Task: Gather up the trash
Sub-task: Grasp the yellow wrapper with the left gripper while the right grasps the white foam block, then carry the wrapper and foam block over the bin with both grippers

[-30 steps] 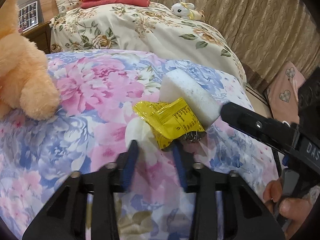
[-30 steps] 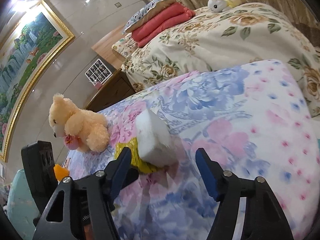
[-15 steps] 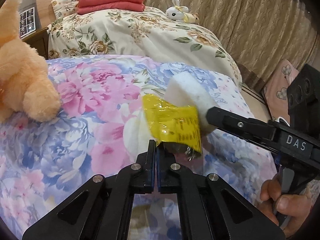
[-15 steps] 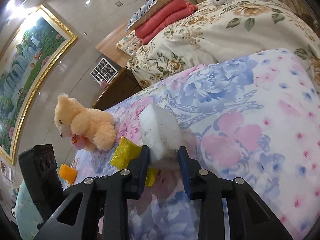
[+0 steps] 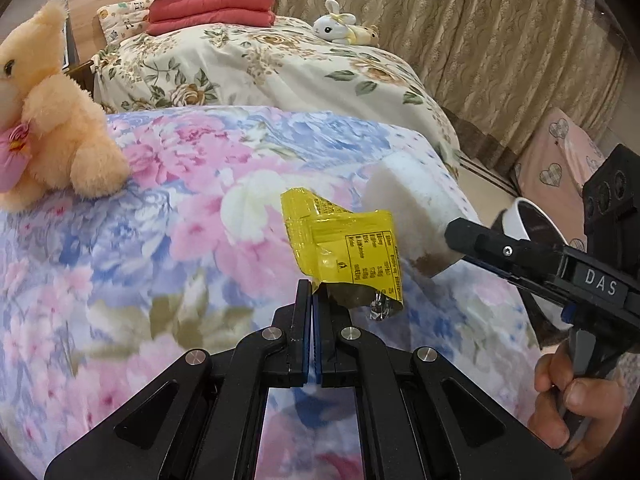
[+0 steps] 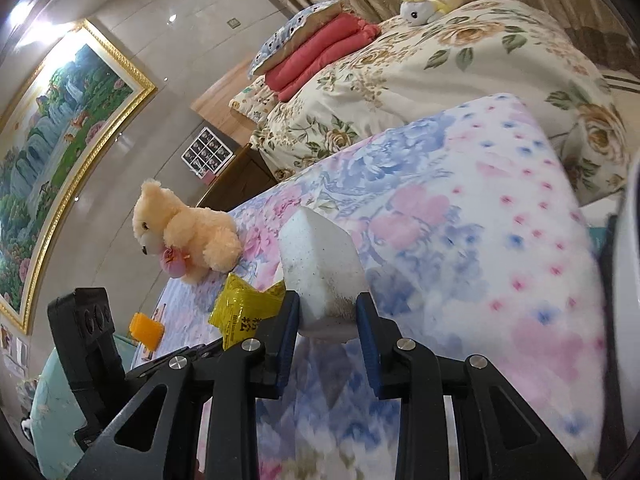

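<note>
My left gripper (image 5: 315, 300) is shut on the lower corner of a crumpled yellow wrapper (image 5: 348, 254) and holds it above the floral bedspread (image 5: 160, 240). My right gripper (image 6: 326, 316) is shut on a white foam block (image 6: 320, 264), also lifted off the bed. In the left wrist view the foam block (image 5: 412, 208) sits just right of the wrapper, with the right gripper's finger (image 5: 500, 248) against it. In the right wrist view the wrapper (image 6: 244, 308) hangs left of the foam.
A peach teddy bear (image 5: 52, 120) sits on the bedspread at the left. A second bed (image 5: 280, 68) with red folded blankets and a white plush rabbit (image 5: 340, 26) stands behind. A white bin rim (image 5: 532, 220) shows at the right. An orange object (image 6: 146, 330) lies far left.
Both grippers closed, the left on the wrapper and the right on the foam block. Both items have been lifted off the bedspread.
</note>
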The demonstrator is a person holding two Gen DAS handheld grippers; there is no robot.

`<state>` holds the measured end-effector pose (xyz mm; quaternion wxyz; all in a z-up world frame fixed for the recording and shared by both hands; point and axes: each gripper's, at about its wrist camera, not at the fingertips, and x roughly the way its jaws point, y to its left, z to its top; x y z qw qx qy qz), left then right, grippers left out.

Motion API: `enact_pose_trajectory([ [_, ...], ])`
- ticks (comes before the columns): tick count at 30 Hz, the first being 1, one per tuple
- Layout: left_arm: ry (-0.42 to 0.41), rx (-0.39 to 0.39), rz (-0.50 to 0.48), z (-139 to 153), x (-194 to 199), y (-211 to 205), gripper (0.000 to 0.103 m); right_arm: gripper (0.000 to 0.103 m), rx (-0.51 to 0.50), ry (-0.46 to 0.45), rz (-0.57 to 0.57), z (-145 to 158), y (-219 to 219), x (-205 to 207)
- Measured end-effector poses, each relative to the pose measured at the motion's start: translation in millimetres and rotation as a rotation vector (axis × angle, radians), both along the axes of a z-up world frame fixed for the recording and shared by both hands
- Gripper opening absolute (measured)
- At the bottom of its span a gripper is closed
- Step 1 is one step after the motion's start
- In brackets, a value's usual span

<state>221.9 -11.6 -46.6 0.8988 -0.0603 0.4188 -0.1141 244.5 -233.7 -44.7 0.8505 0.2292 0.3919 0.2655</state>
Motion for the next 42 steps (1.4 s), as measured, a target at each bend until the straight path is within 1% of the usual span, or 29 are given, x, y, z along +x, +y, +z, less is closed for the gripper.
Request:
enact_pose_trajectory([
  [10, 0.003, -0.004, -0.035, 4, -36, -24, 0.001, 0.029, -0.002, -0.012, -0.049, 6, -28, -40],
  [20, -0.012, -0.002, -0.086, 12, -60, -52, 0.001, 0.029, -0.013, -0.029, -0.098, 10, -57, -73],
  [28, -0.019, 0.002, -0.13, 15, -69, -74, 0.001, 0.029, -0.021, -0.038, -0.141, 14, -79, -92],
  [42, -0.023, 0.002, -0.18, 20, -69, -102, 0.001, 0.029, -0.024, -0.046, -0.193, 18, -107, -105],
])
